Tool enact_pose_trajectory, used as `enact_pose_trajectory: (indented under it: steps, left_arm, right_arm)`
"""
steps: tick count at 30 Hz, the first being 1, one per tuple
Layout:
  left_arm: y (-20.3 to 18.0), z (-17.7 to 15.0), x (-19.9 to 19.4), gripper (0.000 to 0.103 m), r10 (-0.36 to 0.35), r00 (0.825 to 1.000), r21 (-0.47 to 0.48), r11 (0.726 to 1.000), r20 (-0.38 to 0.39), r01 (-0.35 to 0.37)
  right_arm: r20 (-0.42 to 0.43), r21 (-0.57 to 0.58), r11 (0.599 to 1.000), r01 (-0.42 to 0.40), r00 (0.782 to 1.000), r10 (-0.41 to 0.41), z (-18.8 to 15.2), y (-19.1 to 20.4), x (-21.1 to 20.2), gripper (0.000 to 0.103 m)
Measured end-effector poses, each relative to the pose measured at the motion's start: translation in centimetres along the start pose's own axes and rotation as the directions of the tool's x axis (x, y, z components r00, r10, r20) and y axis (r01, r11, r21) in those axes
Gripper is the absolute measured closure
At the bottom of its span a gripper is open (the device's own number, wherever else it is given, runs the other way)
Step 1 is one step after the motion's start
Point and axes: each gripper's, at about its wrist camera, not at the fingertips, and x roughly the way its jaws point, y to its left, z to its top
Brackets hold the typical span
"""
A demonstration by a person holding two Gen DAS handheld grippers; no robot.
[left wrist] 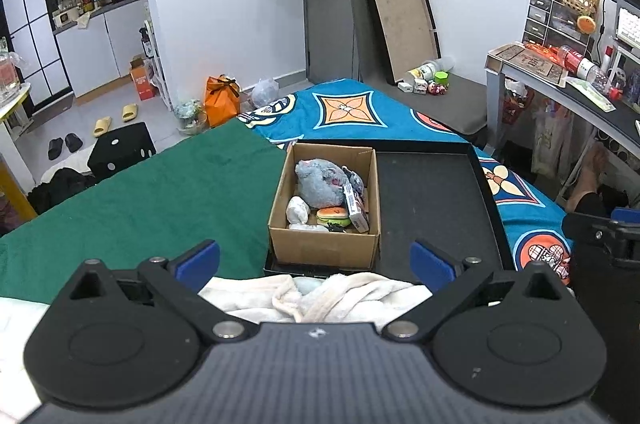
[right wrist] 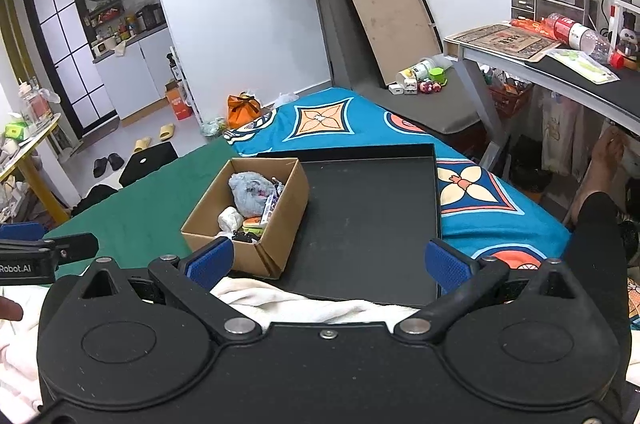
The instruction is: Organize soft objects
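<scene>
Plush (left wrist: 320, 181), grey-blue, lies in the box (left wrist: 324, 244) at 12 o'clock from the left gripper (left wrist: 316, 264) in the left wrist view. Beside it sit a white lump (left wrist: 298, 209), a burger toy (left wrist: 333, 216) and a small packet (left wrist: 355, 205); what lies beneath them is hidden. The box stands at the left end of a black tray (left wrist: 436, 199), on a bed with a green cloth (left wrist: 160, 191) at 10 o'clock and a blue patterned sheet (left wrist: 360, 111) beyond. The gripper's jaws stand wide apart, holding nothing, above a cream blanket (left wrist: 320, 298) whose near part the gripper body covers. At 3 o'clock the right gripper is cut off by the frame edge.

In the right wrist view the right gripper (right wrist: 328, 264) also stands spread and empty over the blanket (right wrist: 280, 298). The box (right wrist: 248, 220) is at 11 o'clock, its near wall hiding most contents; the plush (right wrist: 250, 189) shows on top. The tray (right wrist: 368, 216) fills 12 o'clock. The left gripper's tip shows at 9 o'clock, too cropped to judge.
</scene>
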Motion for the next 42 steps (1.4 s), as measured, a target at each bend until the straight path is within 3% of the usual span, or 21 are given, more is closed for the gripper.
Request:
enact_pose_trajectory:
  steps: [42]
  left_arm:
    - [0.9,-1.0,-3.6,0.001,-0.005,0.999,-0.038,0.999,0.049,0.007]
  right_arm:
    - [0.024,-0.019,0.999,-0.036,0.999,0.037,-0.6,0.8,-2.0,0.0]
